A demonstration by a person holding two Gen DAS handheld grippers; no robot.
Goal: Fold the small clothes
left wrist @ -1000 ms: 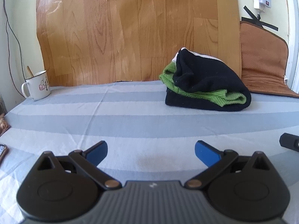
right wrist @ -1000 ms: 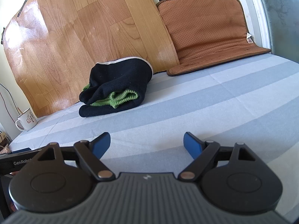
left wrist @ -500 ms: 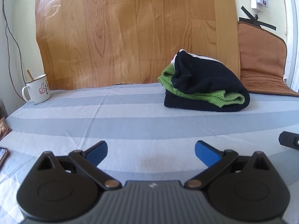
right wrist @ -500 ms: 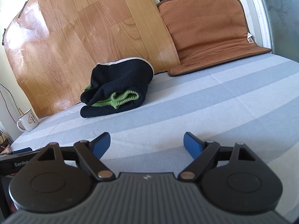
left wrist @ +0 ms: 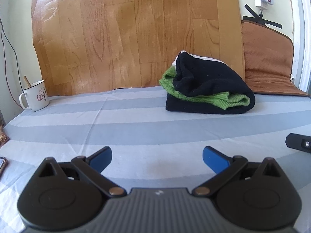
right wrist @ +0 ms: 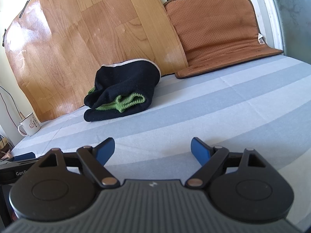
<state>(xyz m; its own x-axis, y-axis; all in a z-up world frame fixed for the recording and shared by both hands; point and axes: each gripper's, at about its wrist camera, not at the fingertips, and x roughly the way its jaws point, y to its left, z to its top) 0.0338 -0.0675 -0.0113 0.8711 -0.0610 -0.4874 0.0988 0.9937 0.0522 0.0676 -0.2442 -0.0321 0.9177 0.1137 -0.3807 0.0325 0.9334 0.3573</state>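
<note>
Nothing moved | both tongs [left wrist: 157, 158] [right wrist: 153, 149] released | one folded garment [left wrist: 209, 93] | one mug [left wrist: 36, 95]

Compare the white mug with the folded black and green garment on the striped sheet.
The white mug is hard and stands upright at the far left edge, with a stick inside; the folded black and green garment is soft and lies slumped further right. The mug is plainly smaller than the garment. The mug is white with a small print; the garment is black with green knit showing. Both rest on the striped sheet near the wood-pattern panel.
</note>
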